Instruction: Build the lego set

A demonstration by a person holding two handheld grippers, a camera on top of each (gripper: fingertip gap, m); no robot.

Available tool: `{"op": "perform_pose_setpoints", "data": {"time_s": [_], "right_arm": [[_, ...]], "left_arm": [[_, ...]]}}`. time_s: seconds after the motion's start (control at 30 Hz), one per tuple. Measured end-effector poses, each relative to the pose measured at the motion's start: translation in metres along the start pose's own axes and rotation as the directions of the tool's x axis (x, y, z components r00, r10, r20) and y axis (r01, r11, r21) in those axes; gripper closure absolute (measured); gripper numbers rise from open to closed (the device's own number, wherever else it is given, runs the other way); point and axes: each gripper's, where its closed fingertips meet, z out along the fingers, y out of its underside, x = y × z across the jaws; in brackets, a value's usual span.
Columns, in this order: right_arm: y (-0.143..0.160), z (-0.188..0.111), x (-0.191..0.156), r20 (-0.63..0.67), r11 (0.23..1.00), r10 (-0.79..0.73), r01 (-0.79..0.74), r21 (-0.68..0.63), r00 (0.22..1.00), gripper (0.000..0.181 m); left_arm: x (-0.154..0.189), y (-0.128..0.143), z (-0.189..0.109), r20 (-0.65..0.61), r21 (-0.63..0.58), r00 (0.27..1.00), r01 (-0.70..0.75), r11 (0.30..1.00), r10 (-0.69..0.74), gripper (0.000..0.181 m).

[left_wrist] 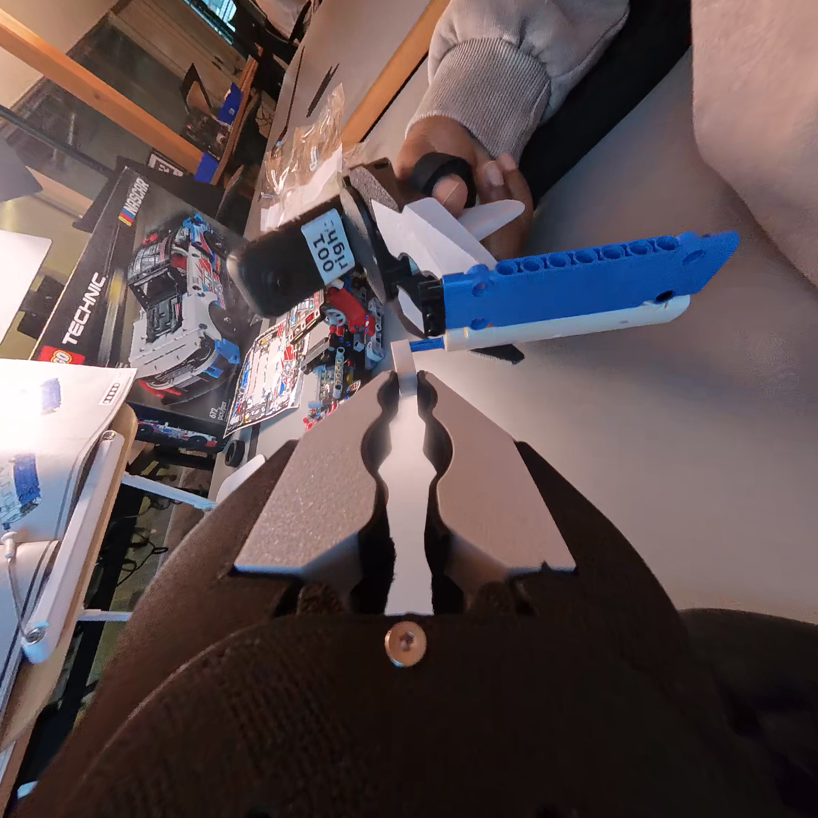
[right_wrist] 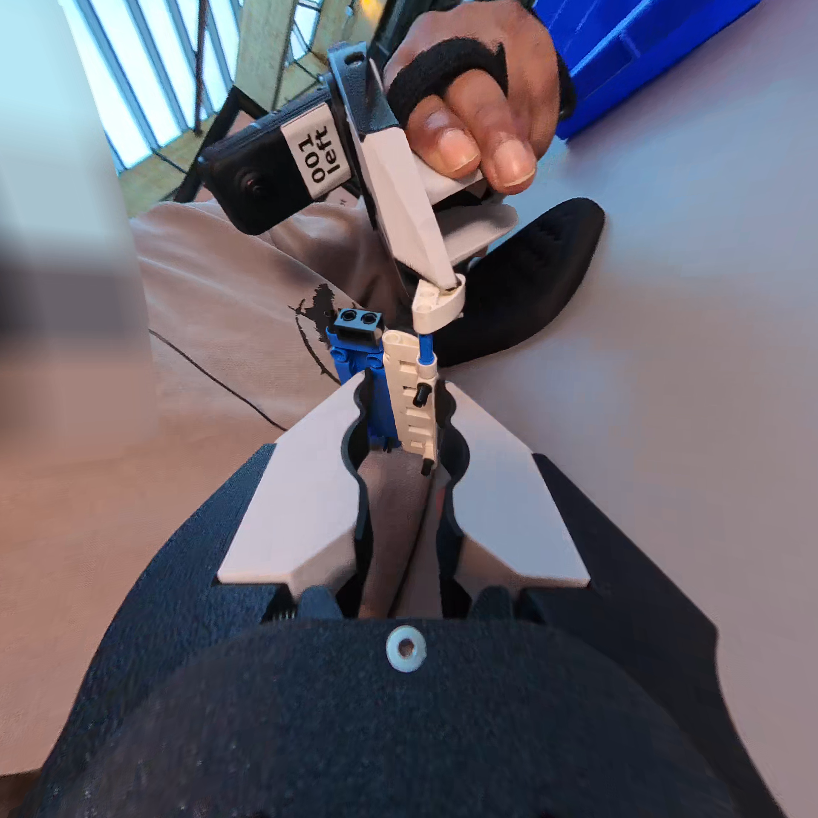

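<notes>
Over grey tabletop (left_wrist: 619, 442), right hand-held gripper (right_wrist: 400, 389) clamps a blue-and-white beam assembly (left_wrist: 575, 287); left hand-held gripper (left_wrist: 405, 376) pinches a small white piece (right_wrist: 438, 305).

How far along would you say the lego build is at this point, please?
Early. Done: a blue panel joined to a white beam, clamped in the right gripper. In hand: the left gripper brings a small white piece to the blue pin. Left: the loose parts beside the box.

Warm dim light, fisheye edges, glare left
</notes>
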Motion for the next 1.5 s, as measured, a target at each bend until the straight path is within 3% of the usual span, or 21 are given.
{"op": "perform_pose_setpoints", "data": {"time_s": [0.03,0.2,0.3,0.43,0.77,1.0,1.2,1.3,1.5], "right_arm": [[0.001,0.001,-0.004,0.038,1.0,0.012,-0.012,-0.001,0.999,0.156],[0.01,0.007,-0.009,0.085,0.998,0.007,-0.002,-0.06,0.996,0.157],[0.015,0.011,-0.001,0.011,0.995,-0.042,0.043,-0.089,0.999,0.173],[0.025,0.017,0.0,-0.057,0.976,-0.145,0.133,-0.174,0.988,0.172],[0.012,0.009,-0.003,0.006,0.993,-0.094,0.094,-0.072,0.996,0.172],[0.012,0.01,-0.008,0.098,0.995,0.004,0.006,-0.099,0.995,0.173],[0.016,0.01,0.009,-0.088,0.98,-0.068,0.05,-0.194,0.994,0.173],[0.016,0.008,0.019,-0.241,0.955,-0.178,0.109,-0.275,0.954,0.174],[0.014,0.008,0.018,-0.347,0.912,-0.337,0.213,-0.35,0.875,0.175]], "left_arm": [[0.002,-0.003,0.0,-0.015,0.022,1.0,0.023,0.999,-0.022,0.175],[0.011,-0.01,-0.004,-0.094,0.076,0.993,0.082,0.994,-0.075,0.175],[0.019,-0.013,-0.005,-0.154,0.072,0.984,0.1,0.992,-0.088,0.175],[0.026,-0.017,-0.008,-0.202,0.068,0.977,0.083,0.994,-0.068,0.175],[0.017,-0.014,-0.01,-0.18,0.118,0.948,0.284,0.951,-0.261,0.175],[0.014,-0.014,-0.011,-0.121,0.068,0.99,0.081,0.994,-0.072,0.175],[0.019,-0.005,-0.011,-0.118,-0.029,0.993,-0.024,0.999,0.02,0.174],[0.019,-0.002,-0.011,-0.116,-0.078,0.993,-0.035,0.996,0.026,0.174],[0.018,-0.012,-0.016,-0.094,-0.037,0.995,0.033,0.999,-0.036,0.174]]}}
